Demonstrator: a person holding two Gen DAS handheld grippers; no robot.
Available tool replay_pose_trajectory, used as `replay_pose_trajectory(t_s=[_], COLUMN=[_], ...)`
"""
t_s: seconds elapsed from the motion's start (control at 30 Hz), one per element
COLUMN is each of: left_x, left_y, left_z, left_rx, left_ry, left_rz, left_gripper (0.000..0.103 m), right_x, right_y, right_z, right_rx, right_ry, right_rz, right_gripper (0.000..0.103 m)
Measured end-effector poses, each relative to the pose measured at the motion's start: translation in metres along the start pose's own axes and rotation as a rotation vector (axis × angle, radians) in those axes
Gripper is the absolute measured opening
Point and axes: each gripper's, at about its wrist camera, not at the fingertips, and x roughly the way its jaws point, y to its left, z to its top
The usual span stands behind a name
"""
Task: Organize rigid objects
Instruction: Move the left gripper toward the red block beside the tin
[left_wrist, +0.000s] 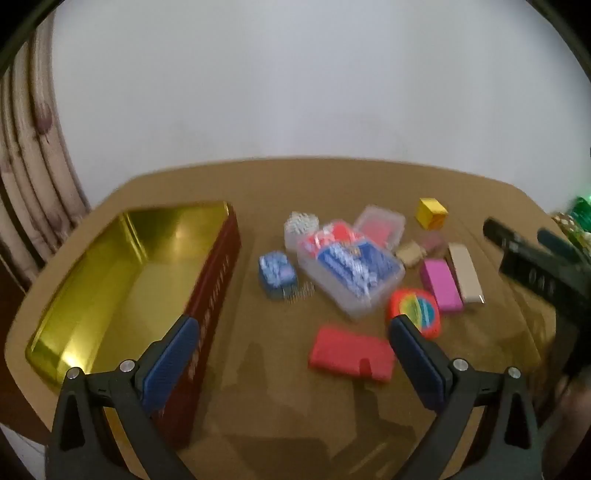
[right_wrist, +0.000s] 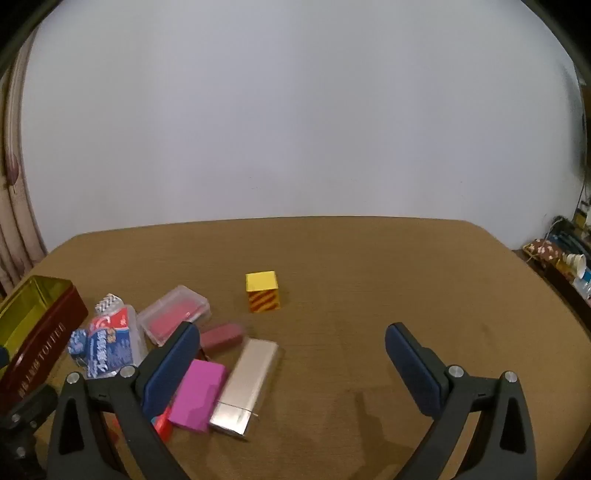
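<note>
A dark red tin (left_wrist: 214, 295) with a gold, empty inside lies open on the left of the brown table (left_wrist: 266, 387); it also shows in the right wrist view (right_wrist: 40, 350). Small rigid items lie in a loose pile: a clear plastic case with blue and red cards (left_wrist: 351, 273), a red flat case (left_wrist: 351, 354), a round red tape measure (left_wrist: 417, 310), a pink block (left_wrist: 441, 284), a beige bar (left_wrist: 465, 273) and a yellow cube (left_wrist: 431, 212). My left gripper (left_wrist: 293, 328) is open and empty above the table between tin and pile. My right gripper (right_wrist: 291, 338) is open and empty, right of the pile.
In the right wrist view the yellow striped cube (right_wrist: 263, 291) stands apart from the pile. The pink block (right_wrist: 199, 398) and the beige bar (right_wrist: 247, 387) lie by my left finger. The right gripper's body (left_wrist: 535, 273) shows at the right of the left wrist view. Clutter (right_wrist: 569, 254) sits beyond the table's right edge.
</note>
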Motion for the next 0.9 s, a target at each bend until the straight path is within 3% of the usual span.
replay_pose_trajectory(t_s=[0.23, 0.47, 0.57, 0.7, 0.8, 0.9], left_x=[-0.002, 0.022, 0.033, 0.053, 0.061, 0.068], left_y=[0.006, -0.004, -0.004, 0.005, 0.012, 0.010], left_z=[-0.013, 0.003, 0.006, 0.007, 0.009, 0.017], left_rx=[-0.035, -0.095, -0.185, -0.383, -0.482, -0.507], left_ry=[0.129, 0.233, 0.296, 0.407, 0.448, 0.484], left_rz=[-0.056, -0.058, -0.094, -0.139, -0.116, -0.089], left_gripper=[0.102, 0.101, 0.100, 0.095, 0.090, 0.087], right_x=[-0.012, -0.004, -0.006, -0.009, -0.010, -0.012], right_y=[-0.022, -0.038, -0.039, -0.041, -0.042, -0.045], right_z=[0.001, 0.001, 0.000, -0.002, -0.003, -0.004], right_rx=[-0.088, 0.003, 0.009, 0.019, 0.034, 0.047], right_ry=[-0.031, -0.023, -0.034, -0.036, -0.034, -0.036], right_rz=[-0.040, 0.005, 0.019, 0.023, 0.028, 0.036], right_gripper=[0.103, 0.103, 0.103, 0.103, 0.103, 0.103])
